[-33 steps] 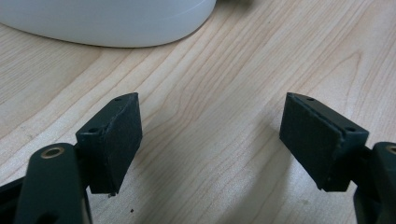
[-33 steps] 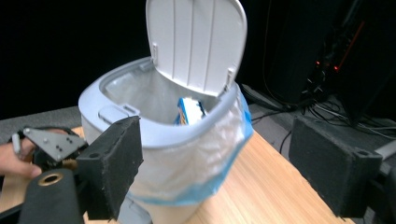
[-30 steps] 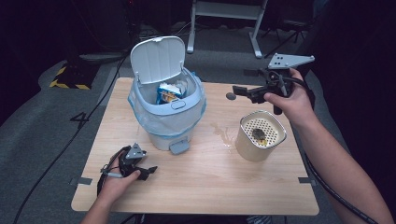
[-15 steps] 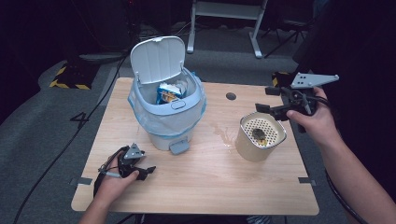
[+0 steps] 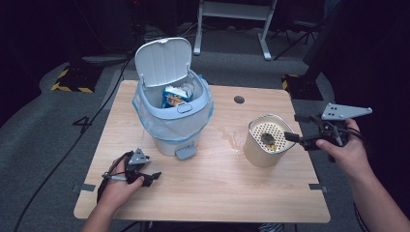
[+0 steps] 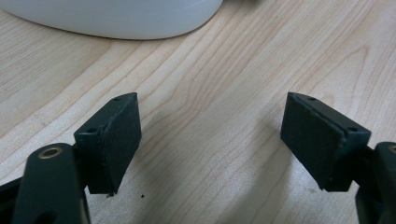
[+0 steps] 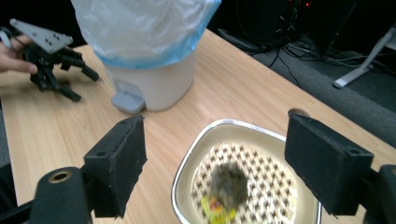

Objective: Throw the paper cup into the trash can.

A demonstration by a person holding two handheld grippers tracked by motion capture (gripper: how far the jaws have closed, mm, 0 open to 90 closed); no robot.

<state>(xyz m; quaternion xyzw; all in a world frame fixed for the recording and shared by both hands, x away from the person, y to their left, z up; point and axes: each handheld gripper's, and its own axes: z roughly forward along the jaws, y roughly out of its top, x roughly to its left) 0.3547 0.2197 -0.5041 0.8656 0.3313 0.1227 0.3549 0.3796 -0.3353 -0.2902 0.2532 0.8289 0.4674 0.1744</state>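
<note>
Hovering wide open beside the strainer tub (image 5: 267, 141), the right gripper (image 5: 300, 137); left gripper (image 5: 151, 177) rests open on the table (image 5: 217, 188).

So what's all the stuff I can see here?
table: one, light wood, under everything
bin: one, white with a blue bag, lid up, left of middle
pedal: one, grey, at the bin's foot
rubbish: a few pieces, blue and white, inside the bin
strainer pot: one, cream, right side, dark lump and yellow bit on its holed tray
left tongs: one, black, open, low over the table's front left
right tongs: one, black, open, at the pot's right edge
</note>
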